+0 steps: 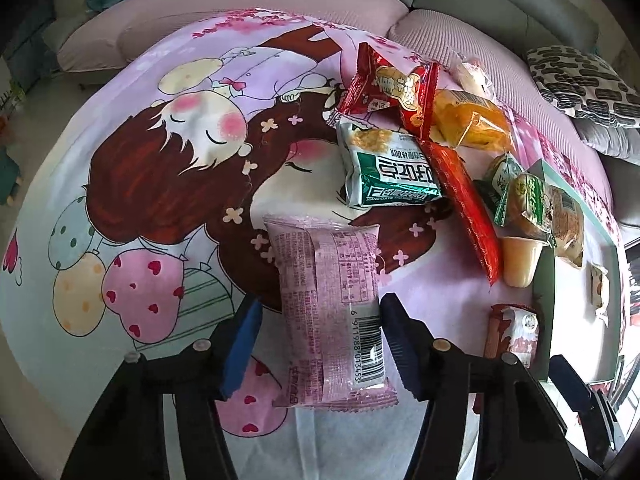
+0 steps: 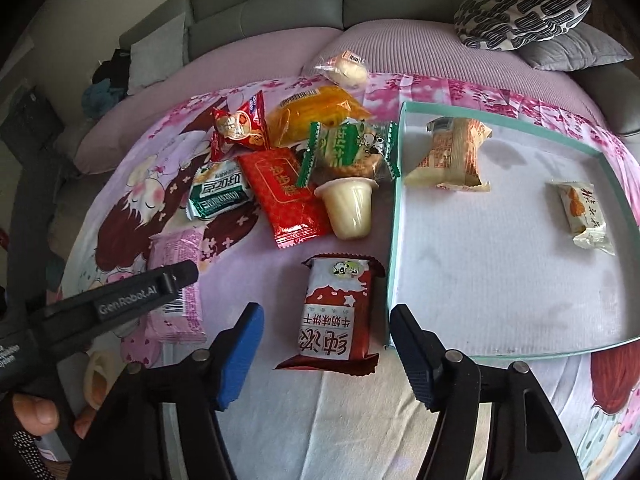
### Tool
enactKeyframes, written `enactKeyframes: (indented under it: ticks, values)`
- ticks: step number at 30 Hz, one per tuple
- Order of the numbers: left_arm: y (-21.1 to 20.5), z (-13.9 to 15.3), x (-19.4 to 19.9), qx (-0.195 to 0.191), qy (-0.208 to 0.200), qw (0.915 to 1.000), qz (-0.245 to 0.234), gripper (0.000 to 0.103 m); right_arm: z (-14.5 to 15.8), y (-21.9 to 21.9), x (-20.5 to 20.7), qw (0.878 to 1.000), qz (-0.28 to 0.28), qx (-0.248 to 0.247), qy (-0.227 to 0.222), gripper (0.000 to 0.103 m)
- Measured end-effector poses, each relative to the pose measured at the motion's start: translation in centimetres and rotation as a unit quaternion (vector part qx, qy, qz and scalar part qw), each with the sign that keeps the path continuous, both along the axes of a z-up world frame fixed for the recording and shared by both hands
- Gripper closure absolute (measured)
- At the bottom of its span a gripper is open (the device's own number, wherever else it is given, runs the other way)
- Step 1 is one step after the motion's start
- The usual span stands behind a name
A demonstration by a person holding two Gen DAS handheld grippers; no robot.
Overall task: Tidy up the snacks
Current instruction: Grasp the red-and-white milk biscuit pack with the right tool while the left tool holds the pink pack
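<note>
My left gripper [image 1: 320, 320] is open, its fingers on either side of a pink snack packet [image 1: 332, 308] lying on the cartoon-print cloth [image 1: 168, 184]. My right gripper [image 2: 326, 330] is open around a brown-and-white milk biscuit packet [image 2: 340, 312], just left of a teal-rimmed tray [image 2: 394, 240]. The tray holds an orange-cream packet [image 2: 452, 152] and a small white packet [image 2: 584, 212]. A pile of snacks lies left of the tray: green packet [image 2: 220, 194], red packet [image 2: 286, 196], jelly cup [image 2: 350, 206], yellow packet [image 2: 316, 114].
A grey sofa [image 2: 280, 0] with a patterned cushion [image 2: 524, 8] runs behind the cloth. A wrapped bun [image 2: 346, 68] lies near the cloth's far edge. The left gripper's body [image 2: 120, 300] shows at the lower left of the right wrist view, over the pink packet [image 2: 176, 248].
</note>
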State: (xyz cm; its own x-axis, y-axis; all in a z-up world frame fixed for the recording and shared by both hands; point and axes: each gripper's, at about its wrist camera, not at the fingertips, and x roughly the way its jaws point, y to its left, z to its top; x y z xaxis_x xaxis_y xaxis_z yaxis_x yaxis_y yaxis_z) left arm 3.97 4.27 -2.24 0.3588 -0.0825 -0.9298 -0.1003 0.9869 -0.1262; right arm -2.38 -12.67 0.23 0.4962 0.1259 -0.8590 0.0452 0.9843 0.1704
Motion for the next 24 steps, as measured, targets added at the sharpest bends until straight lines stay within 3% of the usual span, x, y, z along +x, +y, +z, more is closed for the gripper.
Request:
enactKeyframes:
  ticks: [10, 14, 21, 24]
  values:
    - [0.9, -0.3, 0.0, -0.015, 0.006, 0.9998, 0.006, 0.041, 0.7, 0.4, 0.0, 1.000, 0.011, 0.005, -0.013, 0.038]
    - [0.9, -0.4, 0.0, -0.014, 0.008, 0.9999, 0.004, 0.041, -0.1, 0.9, 0.3, 1.000, 0.014, -0.003, 0.001, 0.038]
    - [0.5, -0.5, 0.1, -0.006, 0.007, 0.9999, -0.005, 0.055, -0.9, 1.3, 0.6, 1.000, 0.017, -0.019, 0.009, 0.038]
    - [0.5, -0.5, 0.1, -0.005, 0.007, 0.9999, -0.006, 0.056, -1.0, 1.4, 0.7, 1.000, 0.017, -0.019, 0.008, 0.039]
